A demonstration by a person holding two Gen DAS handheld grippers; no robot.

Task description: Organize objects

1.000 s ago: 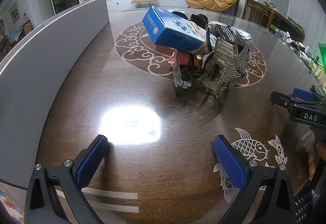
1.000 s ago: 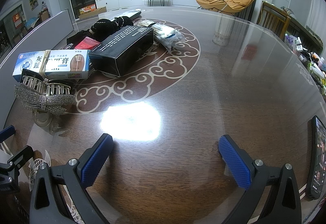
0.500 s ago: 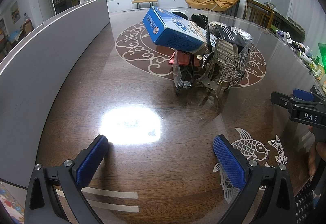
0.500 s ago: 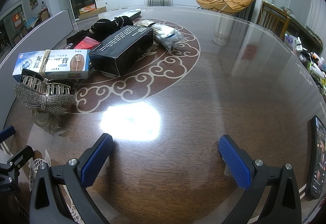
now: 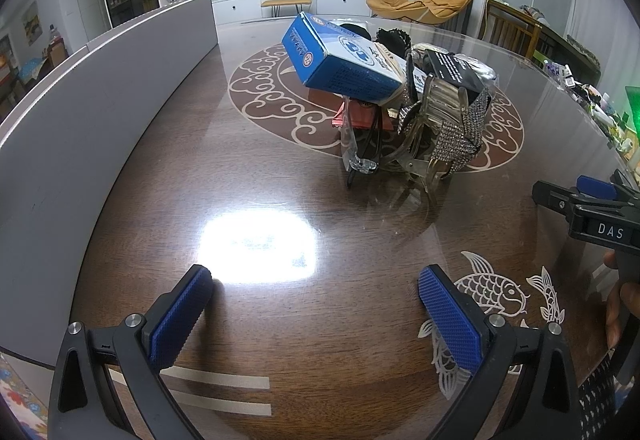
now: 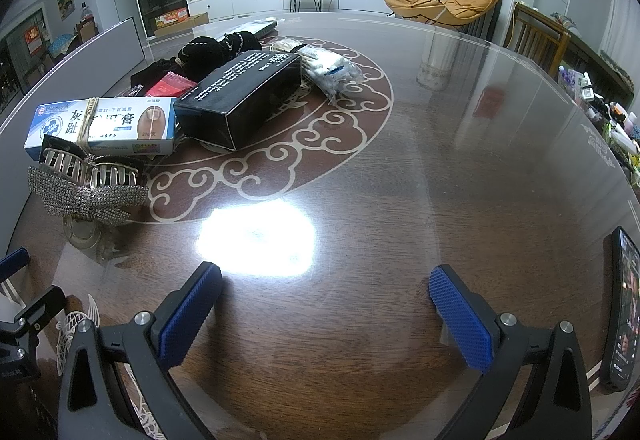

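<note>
A pile of objects lies on the dark round table (image 6: 440,180). It holds a blue and white carton (image 5: 340,60) (image 6: 104,126), a black box (image 6: 240,96) (image 5: 454,70), a rhinestone hair claw (image 5: 444,128) (image 6: 86,184), a red packet (image 6: 170,84) (image 5: 360,116), black hair bands (image 6: 216,50) and a clear bag of white items (image 6: 328,68). My left gripper (image 5: 316,304) is open near the table's edge, well short of the pile, with nothing between its blue pads. My right gripper (image 6: 324,308) is open too, over bare wood to the right of the pile.
A grey panel (image 5: 80,112) runs along the table's left side. A phone (image 6: 622,304) lies at the right edge near my right gripper. Small clutter (image 6: 616,124) sits at the far right rim. Fish inlays (image 5: 492,292) mark the wood between the grippers.
</note>
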